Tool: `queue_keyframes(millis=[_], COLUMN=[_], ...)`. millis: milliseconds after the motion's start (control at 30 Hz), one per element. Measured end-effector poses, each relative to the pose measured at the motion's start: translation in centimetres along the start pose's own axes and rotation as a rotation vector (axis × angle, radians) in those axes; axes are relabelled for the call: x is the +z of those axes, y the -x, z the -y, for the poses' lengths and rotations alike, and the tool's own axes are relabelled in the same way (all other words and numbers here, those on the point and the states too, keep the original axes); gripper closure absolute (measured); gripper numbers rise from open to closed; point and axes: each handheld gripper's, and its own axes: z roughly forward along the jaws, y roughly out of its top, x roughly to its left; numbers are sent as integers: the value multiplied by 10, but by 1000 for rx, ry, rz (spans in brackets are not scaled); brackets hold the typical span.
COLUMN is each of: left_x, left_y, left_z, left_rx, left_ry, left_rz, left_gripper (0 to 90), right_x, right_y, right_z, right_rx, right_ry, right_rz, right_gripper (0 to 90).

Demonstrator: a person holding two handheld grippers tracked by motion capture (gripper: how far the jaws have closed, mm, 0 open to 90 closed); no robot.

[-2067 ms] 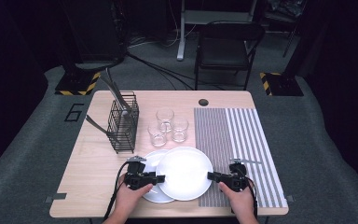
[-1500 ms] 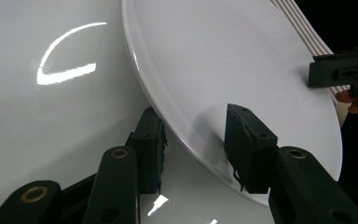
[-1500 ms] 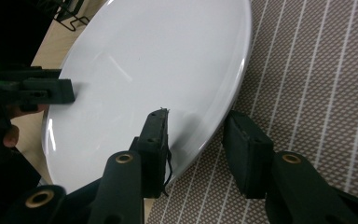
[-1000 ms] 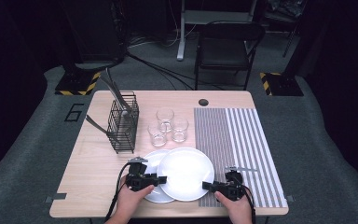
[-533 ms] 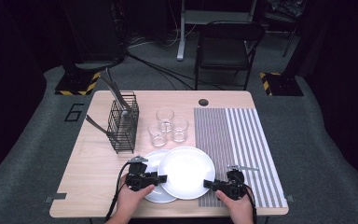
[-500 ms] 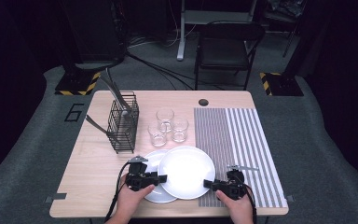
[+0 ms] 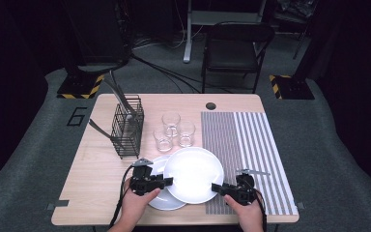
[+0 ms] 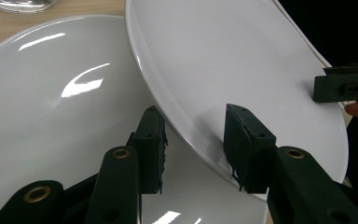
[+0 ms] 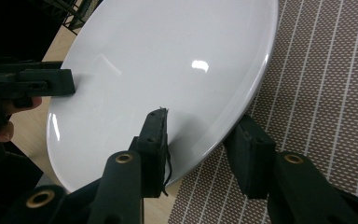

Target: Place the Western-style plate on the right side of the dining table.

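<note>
White plate [image 7: 194,174] — rim between each hand-held gripper's half-open jaws

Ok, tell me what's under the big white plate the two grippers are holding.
Under the big plate, on its left side, lies a smaller white plate, partly covered. Its right side overhangs the striped mat. Whatever sits beneath the plate's middle is hidden.
</note>
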Motion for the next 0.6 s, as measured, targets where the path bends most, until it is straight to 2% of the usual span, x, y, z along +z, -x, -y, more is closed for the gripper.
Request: queue_keyframes(millis=[300, 600], left_x=[-5, -2], left_y=[6, 11], left_z=[-11, -19], left_rx=[2, 11], left_ry=[40, 51], left_rz=[-7, -8], left_gripper=[614, 614], right_x=[-5, -9], right_y=[-3, 0], right_z=[-11, -18], right_rx=[-12, 14], right_ry=[17, 30], right_rz=[13, 6], right_gripper=[602, 601])
